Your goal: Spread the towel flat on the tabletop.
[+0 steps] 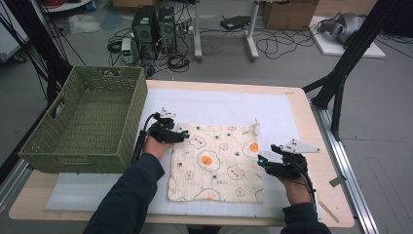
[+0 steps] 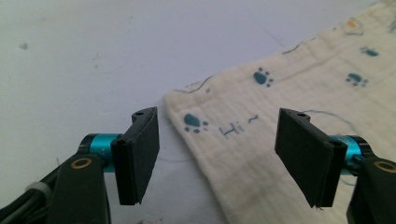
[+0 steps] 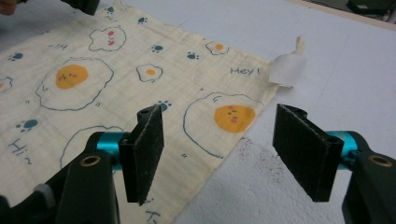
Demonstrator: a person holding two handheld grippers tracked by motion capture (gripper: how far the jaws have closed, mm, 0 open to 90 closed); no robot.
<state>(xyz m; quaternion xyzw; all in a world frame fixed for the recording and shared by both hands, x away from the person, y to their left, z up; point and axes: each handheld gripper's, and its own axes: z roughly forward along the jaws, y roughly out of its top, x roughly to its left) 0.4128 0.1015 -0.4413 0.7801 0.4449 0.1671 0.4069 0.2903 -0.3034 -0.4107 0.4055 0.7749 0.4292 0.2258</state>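
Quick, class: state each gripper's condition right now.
Left gripper: open, holding nothing, jaws either side of the cloth corner.
Right gripper: open, holding nothing, at the cloth's edge.

A cream cloth (image 1: 216, 162) is lying flat and spread out on the white worktop (image 1: 234, 105). It is showing fried eggs, blue paw prints and small words, with a little white tag (image 3: 287, 69) sticking out at one corner.

cloth (image 1: 216, 163): 1 | basket (image 1: 73, 146): 1 | tools: 2 | fried-egg prints: maybe 10, small ones blurred
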